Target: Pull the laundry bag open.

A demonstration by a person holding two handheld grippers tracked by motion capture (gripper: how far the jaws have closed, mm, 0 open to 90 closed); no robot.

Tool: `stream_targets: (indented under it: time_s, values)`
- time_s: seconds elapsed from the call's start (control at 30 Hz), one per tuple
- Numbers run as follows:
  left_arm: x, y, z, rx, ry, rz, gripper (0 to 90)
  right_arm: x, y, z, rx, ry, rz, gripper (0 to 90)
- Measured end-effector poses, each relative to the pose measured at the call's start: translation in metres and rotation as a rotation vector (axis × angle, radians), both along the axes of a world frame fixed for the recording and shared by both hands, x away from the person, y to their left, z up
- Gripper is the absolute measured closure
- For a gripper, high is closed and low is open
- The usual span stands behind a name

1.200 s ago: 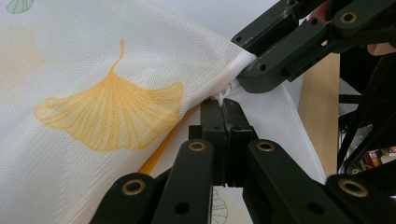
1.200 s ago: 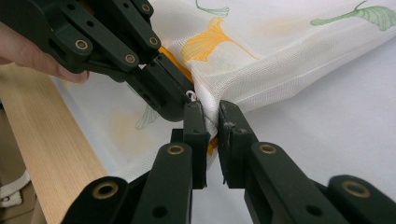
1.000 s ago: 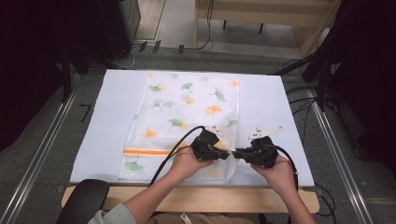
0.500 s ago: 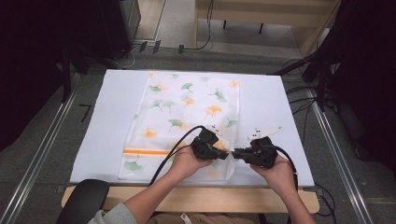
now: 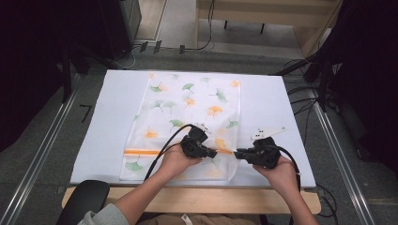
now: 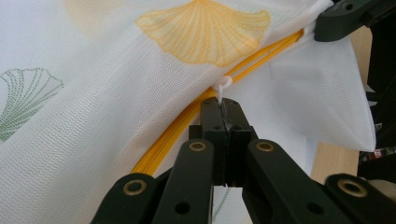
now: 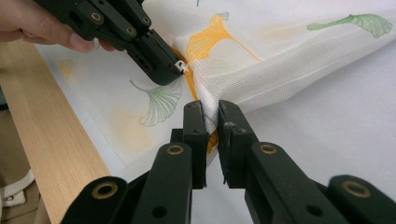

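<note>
A white mesh bag (image 5: pixel 187 108) printed with green and orange ginkgo leaves lies flat on the white table top (image 5: pixel 108 122). An orange zipper (image 5: pixel 143 152) runs across its near end. My left gripper (image 5: pixel 214 153) (image 6: pixel 223 108) is shut on the small white zipper pull (image 6: pixel 222 86) (image 7: pixel 182 66). Just to its right, my right gripper (image 5: pixel 237 153) (image 7: pixel 211 114) is shut on the bag's edge (image 7: pixel 280 60) at the zipper's end, with mesh pinched between its jaws. The fabric between the two grippers is lifted and creased.
The table's wooden front edge (image 7: pixel 51 140) runs close below both hands. Cables trail from the grippers towards the person. Metal rails (image 5: pixel 42 154) flank the table, and dark equipment and cables (image 5: pixel 324 79) stand at the right and far left.
My left gripper has shifted slightly to the left with the zipper pull, opening a small gap from the right gripper. The right gripper has stayed in place.
</note>
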State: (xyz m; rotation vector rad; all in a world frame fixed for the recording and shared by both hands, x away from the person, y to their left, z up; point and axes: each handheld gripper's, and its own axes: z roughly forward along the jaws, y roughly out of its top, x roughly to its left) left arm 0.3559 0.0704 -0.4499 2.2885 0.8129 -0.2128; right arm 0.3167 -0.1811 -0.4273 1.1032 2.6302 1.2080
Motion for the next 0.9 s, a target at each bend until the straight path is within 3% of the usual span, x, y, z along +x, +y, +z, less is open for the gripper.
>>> stream_targets:
  time_s: [0.37,0.9]
  values:
    - [-0.0028,-0.0035,0.0000,-0.009,0.006,-0.002,90.0,0.0000,-0.0016,-0.0002,-0.006,0.003,-0.006,84.3]
    - [-0.0003,-0.0003,-0.0007,0.009,0.024,-0.007,90.0,-0.0002,-0.0020,-0.0005,-0.008,0.007,-0.008,84.2]
